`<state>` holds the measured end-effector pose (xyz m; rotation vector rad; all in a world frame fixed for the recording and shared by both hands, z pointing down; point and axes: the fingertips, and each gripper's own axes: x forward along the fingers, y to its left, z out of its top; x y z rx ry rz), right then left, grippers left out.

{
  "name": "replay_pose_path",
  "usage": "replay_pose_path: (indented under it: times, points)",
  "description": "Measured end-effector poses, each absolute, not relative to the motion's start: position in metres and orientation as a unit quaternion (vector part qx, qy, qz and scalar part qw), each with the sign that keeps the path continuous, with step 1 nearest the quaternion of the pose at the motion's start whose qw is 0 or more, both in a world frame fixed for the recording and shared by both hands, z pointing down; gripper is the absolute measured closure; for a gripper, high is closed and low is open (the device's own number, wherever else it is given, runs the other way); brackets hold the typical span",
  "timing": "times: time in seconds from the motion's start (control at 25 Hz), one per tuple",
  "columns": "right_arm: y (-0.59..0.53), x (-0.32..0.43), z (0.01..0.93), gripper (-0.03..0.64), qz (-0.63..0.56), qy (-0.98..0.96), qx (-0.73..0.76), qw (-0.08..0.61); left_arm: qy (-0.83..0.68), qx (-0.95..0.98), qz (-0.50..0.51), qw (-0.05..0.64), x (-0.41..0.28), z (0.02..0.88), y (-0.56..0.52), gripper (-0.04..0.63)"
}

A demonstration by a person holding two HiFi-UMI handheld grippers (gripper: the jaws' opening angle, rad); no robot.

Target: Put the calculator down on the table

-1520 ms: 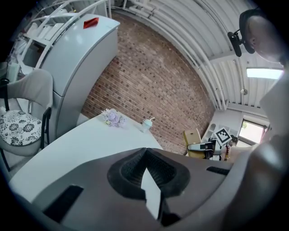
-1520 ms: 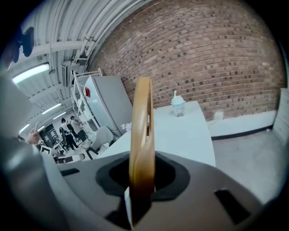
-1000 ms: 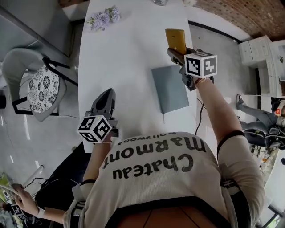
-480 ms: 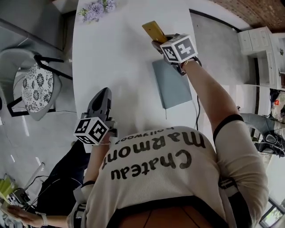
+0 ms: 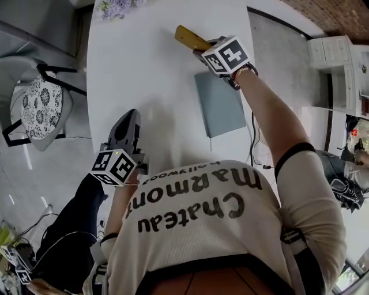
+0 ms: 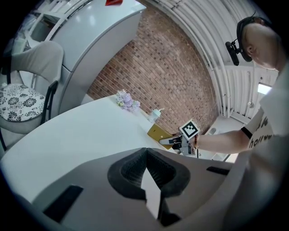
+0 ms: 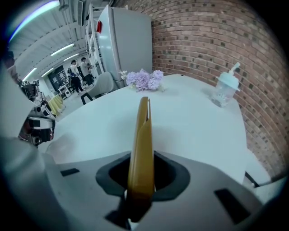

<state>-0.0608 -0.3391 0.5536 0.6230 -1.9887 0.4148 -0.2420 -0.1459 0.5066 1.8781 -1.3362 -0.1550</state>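
The calculator (image 5: 190, 38) is a flat yellow slab, held at one end in my right gripper (image 5: 203, 52), which is shut on it. It tilts low over the far part of the white table (image 5: 150, 69); whether its far edge touches the top I cannot tell. The right gripper view shows the calculator (image 7: 142, 135) edge-on between the pads of that gripper (image 7: 142, 173). From the left gripper view the calculator (image 6: 158, 133) and right gripper (image 6: 174, 141) are seen across the table. My left gripper (image 5: 130, 116) hovers at the table's near left edge, its jaws (image 6: 145, 153) together with nothing in them.
A grey notebook (image 5: 220, 102) lies just behind the right gripper. Purple flowers (image 5: 115, 7) sit at the far end of the table, with a pump bottle (image 7: 224, 90) near the brick wall. A patterned chair (image 5: 34, 106) stands left of the table.
My right gripper has come down and to the left with the calculator, tipping it from upright to a low slant over the table. The left gripper has sunk slightly.
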Motion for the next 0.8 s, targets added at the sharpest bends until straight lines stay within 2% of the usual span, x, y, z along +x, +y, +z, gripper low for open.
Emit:
replay_pose_path:
  times: [0.48,0.8]
  points:
    - [-0.349,-0.052,0.558,0.506,0.222,-0.82,0.279,0.448,-0.532,0.741,-0.058,0.405,-0.242,0.509,-0.146,0.593]
    - [-0.36,-0.039,0.558,0.426,0.231,-0.813,0.318,0.43,-0.532,0.741,-0.057,0.405,-0.238,0.51,-0.147,0.594]
